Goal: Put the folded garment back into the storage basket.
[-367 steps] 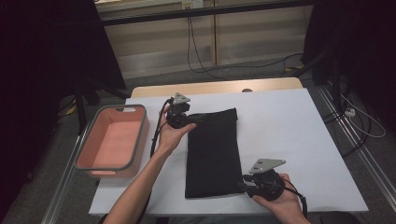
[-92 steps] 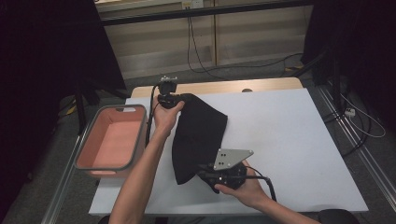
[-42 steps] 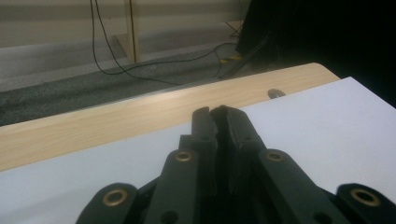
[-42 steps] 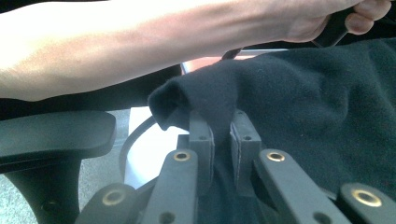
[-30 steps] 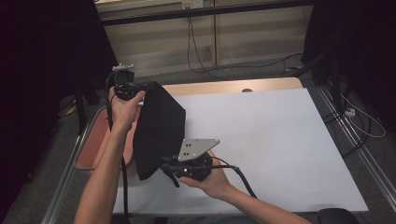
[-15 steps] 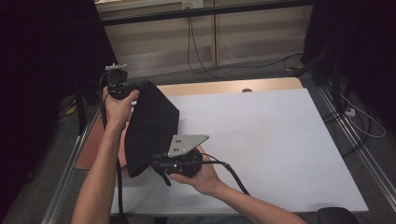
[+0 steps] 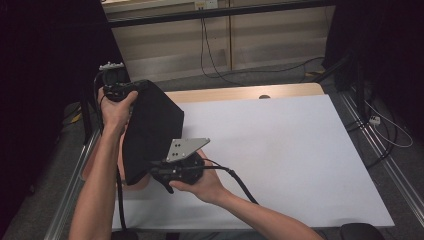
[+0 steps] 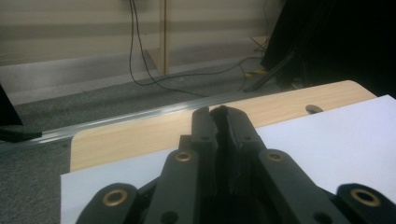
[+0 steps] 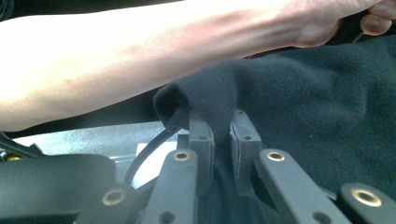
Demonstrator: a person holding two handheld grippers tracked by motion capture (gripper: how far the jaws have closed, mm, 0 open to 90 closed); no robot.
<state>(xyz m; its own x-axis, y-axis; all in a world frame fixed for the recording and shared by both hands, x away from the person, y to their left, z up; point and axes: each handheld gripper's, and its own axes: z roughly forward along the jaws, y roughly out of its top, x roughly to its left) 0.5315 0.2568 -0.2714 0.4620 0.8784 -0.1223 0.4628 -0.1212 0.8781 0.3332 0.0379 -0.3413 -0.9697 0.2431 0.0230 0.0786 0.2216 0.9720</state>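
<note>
**A:** Where is the black cloth (image 7: pixel 150 132) at this point?

**B:** Off the white table (image 7: pixel 280 150), hanging at about nine o'clock from its middle, over the pink bin (image 7: pixel 89 167) at the left edge. The left gripper (image 7: pixel 131 89) pinches its far corner, with a sliver of dark fabric between jaws that are nearly together in the left gripper view (image 8: pixel 219 122). The right gripper (image 7: pixel 156 172) clamps the near edge; in the right gripper view (image 9: pixel 219 128) a fold bulges up between narrow jaws.

**A:** How would you do the drop well?

**B:** I judge the step to be carrying the cloth to the bin. Keep both pinches firm and the cloth taut between them, bring both corners over the bin's opening, lower until the hanging part settles inside, then open both pairs of jaws together so no flap catches the rim.

**A:** What can't you make out?

**B:** Most of the bin sits behind the cloth and the left forearm (image 7: pixel 97 190), so I cannot tell whether it is empty, or whether the cloth's bottom edge touches it. The left side of the high view is very dark.
</note>
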